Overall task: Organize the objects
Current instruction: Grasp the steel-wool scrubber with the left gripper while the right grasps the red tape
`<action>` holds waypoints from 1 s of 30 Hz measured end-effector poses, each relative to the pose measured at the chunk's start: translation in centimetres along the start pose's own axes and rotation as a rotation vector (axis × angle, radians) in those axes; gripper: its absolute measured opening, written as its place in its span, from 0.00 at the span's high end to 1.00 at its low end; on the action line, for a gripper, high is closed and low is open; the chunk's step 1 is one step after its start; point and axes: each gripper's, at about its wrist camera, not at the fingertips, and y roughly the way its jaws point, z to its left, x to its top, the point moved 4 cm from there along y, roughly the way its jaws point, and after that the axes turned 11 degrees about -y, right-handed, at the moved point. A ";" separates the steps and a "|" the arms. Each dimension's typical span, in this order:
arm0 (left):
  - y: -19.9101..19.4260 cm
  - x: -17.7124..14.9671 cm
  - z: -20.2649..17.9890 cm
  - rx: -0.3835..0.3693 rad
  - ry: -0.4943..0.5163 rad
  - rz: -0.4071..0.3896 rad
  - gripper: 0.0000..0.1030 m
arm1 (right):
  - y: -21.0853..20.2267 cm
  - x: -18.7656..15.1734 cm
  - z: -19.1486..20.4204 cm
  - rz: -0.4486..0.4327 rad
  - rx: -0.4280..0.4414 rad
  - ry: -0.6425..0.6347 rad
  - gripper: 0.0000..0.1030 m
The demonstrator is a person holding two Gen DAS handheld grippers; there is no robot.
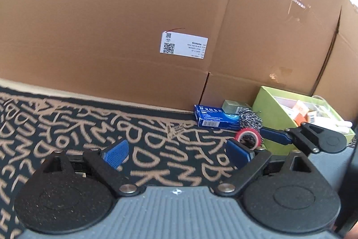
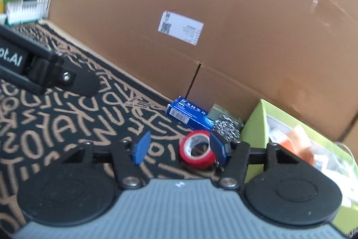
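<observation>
Nearby, "ot.AI" on left tongs [image 2: 44,73], both tongs apart, right tongs [image 2: 179,149] empty.

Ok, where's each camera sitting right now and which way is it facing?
Left wrist: rides the left gripper, low over the patterned mat, facing the cardboard box; shows its own open blue fingers, plus the right gripper by the red tape roll.
Right wrist: rides the right gripper, facing the same box, its right finger beside the tape; the left gripper's body shows at left.
Shared: tape, blue box, steel scourer, green bin, box label.
</observation>
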 end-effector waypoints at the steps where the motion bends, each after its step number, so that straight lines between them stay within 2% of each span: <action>1: 0.7 0.2 -0.1 0.000 0.007 0.007 0.06 | 0.6 0.1 0.1 0.010 -0.025 -0.024 0.45; 4: 3.0 1.0 -0.8 -0.012 0.028 0.037 0.06 | 2.5 -0.5 0.1 0.064 -0.120 -0.087 0.45; 5: 3.9 1.2 -1.0 -0.017 0.033 0.048 0.06 | 2.8 -0.7 0.4 0.069 -0.140 -0.120 0.51; 7: 5.6 1.5 -1.6 -0.020 0.044 0.068 0.06 | 2.2 -1.3 0.6 0.088 -0.140 -0.156 0.76; 8: 6.6 1.5 -1.9 -0.018 0.050 0.079 0.06 | 1.3 -1.5 0.4 0.074 -0.142 -0.145 0.84; 10: 8.3 1.5 -2.6 -0.005 0.057 0.103 0.06 | -0.8 -1.9 0.0 0.045 -0.088 -0.087 0.87; 13: 9.6 1.2 -4.0 -0.071 0.046 0.137 0.06 | -4.0 -3.2 -0.9 0.006 0.032 0.062 0.88; 16: 10.3 0.9 -6.2 -0.137 0.060 0.150 0.06 | -6.1 -4.9 -0.9 0.004 0.070 0.120 0.88; 19: 11.4 0.4 -8.9 -0.157 0.153 0.152 0.08 | -7.3 -6.2 -1.1 0.011 0.091 0.163 0.88; 20: 11.8 0.2 -9.7 -0.157 0.188 0.157 0.11 | -7.8 -6.6 -1.3 0.009 0.091 0.177 0.87; 22: 12.8 -0.3 -10.9 -0.149 0.243 0.170 0.23 | -8.4 -7.4 -1.8 0.010 0.095 0.213 0.87; 23: 13.3 -0.3 -11.2 -0.158 0.249 0.182 0.34 | -8.6 -7.8 -2.2 0.011 0.097 0.233 0.87; 24: 13.5 -0.4 -11.2 -0.185 0.240 0.205 0.48 | -8.8 -8.2 -2.4 0.014 0.098 0.248 0.87; 26: 13.1 -0.6 -11.1 -0.242 0.194 0.253 0.68 | -9.1 -8.7 -3.0 0.020 0.104 0.276 0.84; 27: 12.5 -0.7 -10.9 -0.241 0.193 0.251 0.73 | -8.9 -8.6 -3.1 0.012 0.112 0.292 0.81; 28: 12.0 -0.8 -10.8 -0.233 0.210 0.237 0.75 | -8.9 -8.6 -3.3 0.002 0.123 0.310 0.69; 29: 11.2 -0.9 -10.6 -0.224 0.236 0.221 0.79 | -8.9 -8.5 -3.6 -0.013 0.135 0.326 0.51; 30: 10.3 -1.1 -10.2 -0.214 0.249 0.208 0.80 | -8.5 -8.2 -4.0 -0.029 0.141 0.336 0.46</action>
